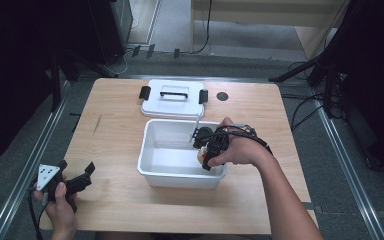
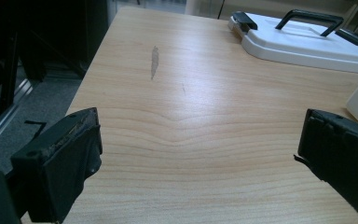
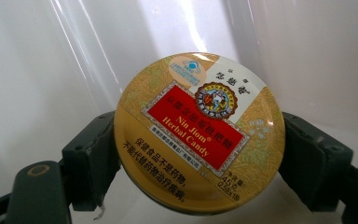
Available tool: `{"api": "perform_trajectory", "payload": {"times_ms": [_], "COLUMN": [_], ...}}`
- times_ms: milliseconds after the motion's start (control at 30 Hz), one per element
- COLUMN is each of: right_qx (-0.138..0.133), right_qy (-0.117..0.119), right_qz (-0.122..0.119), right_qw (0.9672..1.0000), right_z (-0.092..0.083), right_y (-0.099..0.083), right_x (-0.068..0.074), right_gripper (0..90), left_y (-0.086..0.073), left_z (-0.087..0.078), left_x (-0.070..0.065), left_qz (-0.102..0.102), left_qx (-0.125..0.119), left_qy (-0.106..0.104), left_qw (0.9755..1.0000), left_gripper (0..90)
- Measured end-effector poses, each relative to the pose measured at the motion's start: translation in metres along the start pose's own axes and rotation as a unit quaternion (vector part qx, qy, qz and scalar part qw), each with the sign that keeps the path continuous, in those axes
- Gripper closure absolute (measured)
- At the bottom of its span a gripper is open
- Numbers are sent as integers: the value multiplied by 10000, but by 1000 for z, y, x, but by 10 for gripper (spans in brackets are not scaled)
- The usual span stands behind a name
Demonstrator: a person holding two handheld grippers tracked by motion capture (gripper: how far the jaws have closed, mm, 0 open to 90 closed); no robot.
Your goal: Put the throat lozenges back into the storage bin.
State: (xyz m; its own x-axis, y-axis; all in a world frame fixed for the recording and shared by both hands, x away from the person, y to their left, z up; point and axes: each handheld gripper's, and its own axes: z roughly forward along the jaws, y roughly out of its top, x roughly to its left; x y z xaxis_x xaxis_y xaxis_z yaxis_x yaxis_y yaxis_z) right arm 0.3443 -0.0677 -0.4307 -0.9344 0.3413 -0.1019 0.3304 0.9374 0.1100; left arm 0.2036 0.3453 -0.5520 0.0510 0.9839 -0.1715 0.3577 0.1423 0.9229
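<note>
Candy tin held inside the bin, floor directly beneath.
The right hand-held gripper (image 3: 200,154) is clamped on the candy tin (image 3: 199,133) (flat, label up) inside the white bin (image 1: 180,175); left hand-held gripper (image 1: 75,177), jaws apart, waits farther off.

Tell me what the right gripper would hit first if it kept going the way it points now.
Most likely the white bin's inner surface. The right gripper, shut on the round candy tin, points into the bin, with white plastic straight ahead of the tin; the tin would touch first. Whether that is floor or wall is unclear.
</note>
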Motion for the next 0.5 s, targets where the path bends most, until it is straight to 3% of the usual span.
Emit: {"api": "perform_trajectory", "payload": {"times_ms": [500], "right_qx": [168], "right_qy": [-100], "right_qz": [-17], "right_qw": [9998], "right_z": [4], "right_y": [3], "right_x": [2], "right_gripper": [201], "left_y": [0], "left_z": [0], "left_x": [0], "left_qz": [2], "left_qx": [4], "left_qy": [-1], "left_qw": [10000], "left_gripper": [3]}}
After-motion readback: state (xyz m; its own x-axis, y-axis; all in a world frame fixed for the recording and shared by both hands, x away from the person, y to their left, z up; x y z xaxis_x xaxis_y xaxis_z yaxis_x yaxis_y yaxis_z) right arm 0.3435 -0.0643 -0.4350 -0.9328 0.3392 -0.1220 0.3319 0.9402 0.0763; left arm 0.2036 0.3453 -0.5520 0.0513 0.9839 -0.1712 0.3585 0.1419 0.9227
